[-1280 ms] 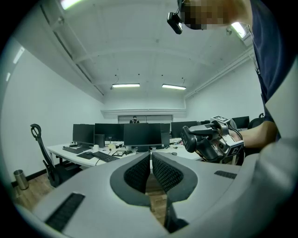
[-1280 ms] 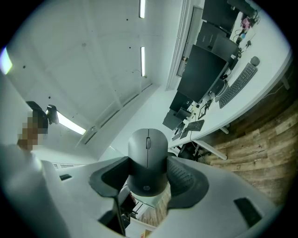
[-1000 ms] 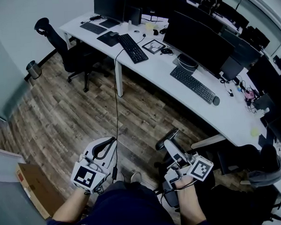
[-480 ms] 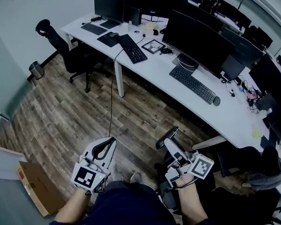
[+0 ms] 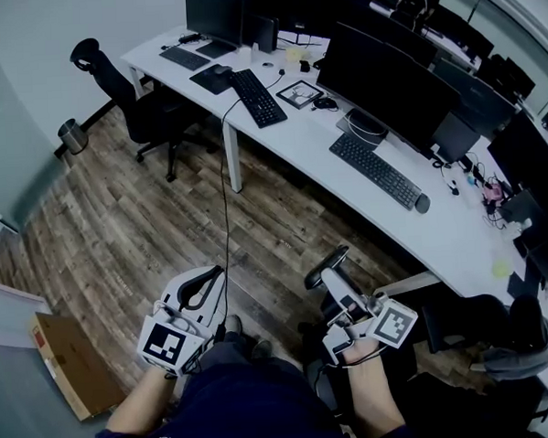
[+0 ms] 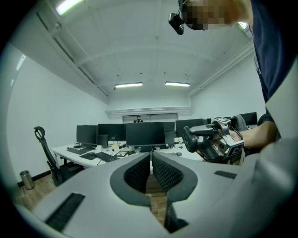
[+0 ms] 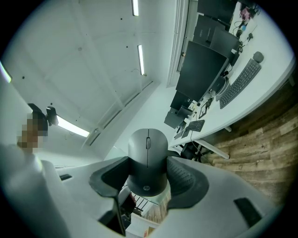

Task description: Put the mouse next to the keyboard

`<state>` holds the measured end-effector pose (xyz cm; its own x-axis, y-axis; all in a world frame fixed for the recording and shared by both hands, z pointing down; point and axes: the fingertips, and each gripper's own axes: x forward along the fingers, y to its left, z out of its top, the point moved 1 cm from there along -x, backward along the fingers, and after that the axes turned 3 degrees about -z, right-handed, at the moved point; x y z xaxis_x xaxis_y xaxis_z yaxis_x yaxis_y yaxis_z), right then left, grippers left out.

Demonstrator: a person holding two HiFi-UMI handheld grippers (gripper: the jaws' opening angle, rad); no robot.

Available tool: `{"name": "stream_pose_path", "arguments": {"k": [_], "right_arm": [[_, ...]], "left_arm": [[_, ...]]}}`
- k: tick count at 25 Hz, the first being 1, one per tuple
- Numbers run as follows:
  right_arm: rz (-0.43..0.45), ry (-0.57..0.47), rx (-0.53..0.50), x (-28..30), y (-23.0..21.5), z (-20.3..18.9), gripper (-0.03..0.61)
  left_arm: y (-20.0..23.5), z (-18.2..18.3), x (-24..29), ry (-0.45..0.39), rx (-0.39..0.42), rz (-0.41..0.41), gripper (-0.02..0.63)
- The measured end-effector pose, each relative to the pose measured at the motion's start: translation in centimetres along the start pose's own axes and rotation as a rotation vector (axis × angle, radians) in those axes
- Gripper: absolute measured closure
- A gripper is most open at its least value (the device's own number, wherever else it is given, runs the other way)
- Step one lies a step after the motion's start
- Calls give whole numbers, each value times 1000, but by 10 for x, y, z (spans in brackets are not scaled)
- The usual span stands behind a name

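Note:
A dark grey mouse (image 7: 147,160) is clamped between the jaws of my right gripper (image 7: 148,174), which is shut on it. In the head view that mouse (image 5: 325,257) is held over the wooden floor, well short of the desk. My left gripper (image 5: 207,279) hangs beside it at the left, shut with nothing between its pads (image 6: 139,173). A black keyboard (image 5: 376,170) lies on the long white desk (image 5: 316,147) in front of a big monitor (image 5: 384,78), with another mouse (image 5: 422,203) at its right end. A second keyboard (image 5: 258,95) lies further left.
An office chair (image 5: 125,93) stands left of the desk and a small bin (image 5: 71,135) by the wall. A cardboard box (image 5: 64,366) sits at the lower left. A cable (image 5: 225,198) hangs from the desk. More monitors and desks fill the back.
Both grippers keep nearly the same place, the right one still shut on the mouse. The head view has shifted slightly, so the desk sits a little differently.

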<state>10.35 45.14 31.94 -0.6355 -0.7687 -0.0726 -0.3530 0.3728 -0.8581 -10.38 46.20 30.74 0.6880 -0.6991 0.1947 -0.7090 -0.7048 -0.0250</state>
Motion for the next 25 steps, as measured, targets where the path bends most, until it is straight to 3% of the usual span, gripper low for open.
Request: {"name": "stream_pose_path", "arguments": {"k": [15, 25], "right_arm": [[-9, 14, -1, 35, -30, 26, 321], [-26, 24, 3, 96, -50, 41, 321]], "left_arm": [[36, -2, 43, -2, -15, 10, 572], [92, -8, 75, 7, -27, -7, 572]]}}
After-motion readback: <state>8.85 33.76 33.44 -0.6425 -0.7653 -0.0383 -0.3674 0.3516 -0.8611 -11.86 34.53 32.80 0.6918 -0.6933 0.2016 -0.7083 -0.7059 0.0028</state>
